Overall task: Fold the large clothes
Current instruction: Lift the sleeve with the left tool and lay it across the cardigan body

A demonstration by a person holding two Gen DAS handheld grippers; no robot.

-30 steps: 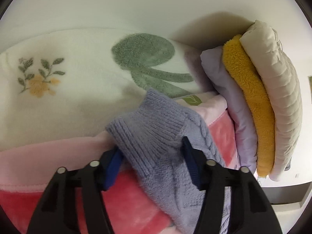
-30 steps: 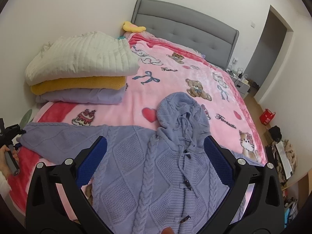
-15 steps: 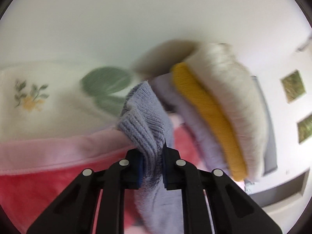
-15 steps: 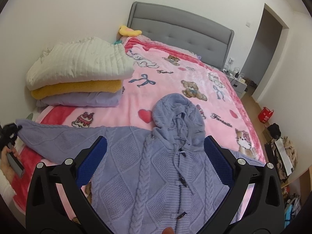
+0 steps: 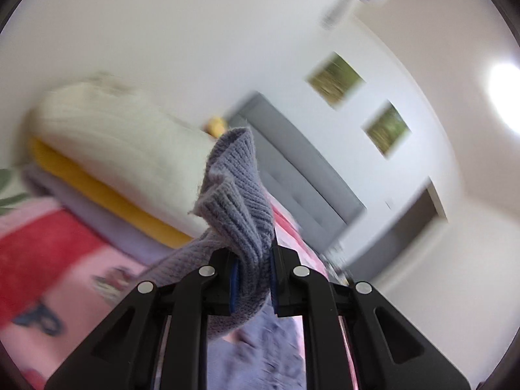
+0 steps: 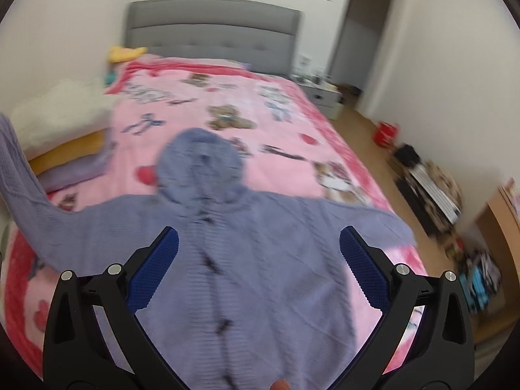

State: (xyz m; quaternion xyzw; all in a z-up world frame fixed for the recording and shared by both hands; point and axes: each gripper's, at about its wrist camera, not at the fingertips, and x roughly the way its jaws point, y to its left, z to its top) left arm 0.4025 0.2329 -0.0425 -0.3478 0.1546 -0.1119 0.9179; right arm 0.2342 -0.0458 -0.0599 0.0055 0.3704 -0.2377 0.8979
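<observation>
A lavender knit hooded cardigan [image 6: 247,247] lies face up on the pink blanket [image 6: 292,123], hood toward the headboard. Its left sleeve [image 6: 19,188] rises off the bed at the left edge of the right wrist view. My left gripper [image 5: 252,260] is shut on that sleeve's ribbed cuff [image 5: 237,195], which sticks up between the blue pads. My right gripper [image 6: 258,243] hovers open above the cardigan's chest, nothing between its fingers. The right sleeve [image 6: 373,224] lies spread on the bed.
A stack of folded clothes, cream [image 5: 113,139] over yellow [image 5: 97,191] over lilac, sits on the bed's left side by the wall. Grey headboard [image 6: 211,32] at the far end. A nightstand [image 6: 321,97], red bin [image 6: 385,133] and floor clutter stand right of the bed.
My left gripper closed on the cuff and lifted it up from the bed edge, rolling as it rose. The right gripper swung toward the right over the cardigan and stayed open.
</observation>
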